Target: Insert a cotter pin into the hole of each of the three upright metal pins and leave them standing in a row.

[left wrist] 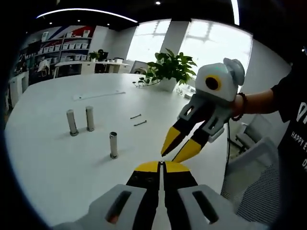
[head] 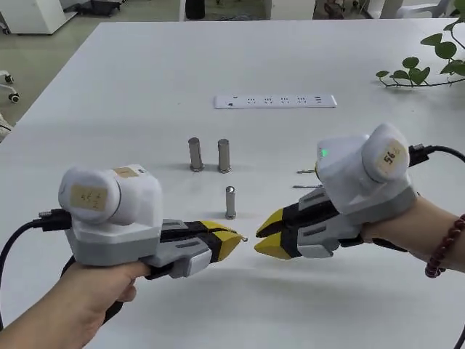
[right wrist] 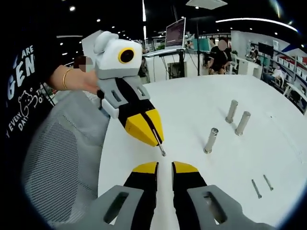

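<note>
Jaws of the left gripper (head: pixel 236 237) clamp a thin cotter pin (right wrist: pixel 159 143), its tip poking out; the right gripper (head: pixel 263 234) waits slightly parted opposite. Light, stiff and slippery, the cotter pin likely needs a firm pinch near its head. Beyond stands the nearest metal pin (head: pixel 230 202), two other metal pins (head: pixel 195 154) behind it, and spare cotter pins (head: pixel 308 187) lie to the right

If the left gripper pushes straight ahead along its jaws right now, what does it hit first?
The right gripper: its open yellow tips sit almost straight ahead of the left gripper. The cotter pin sticking from the left jaws would probably touch them first, though depth is hard to judge.
</note>
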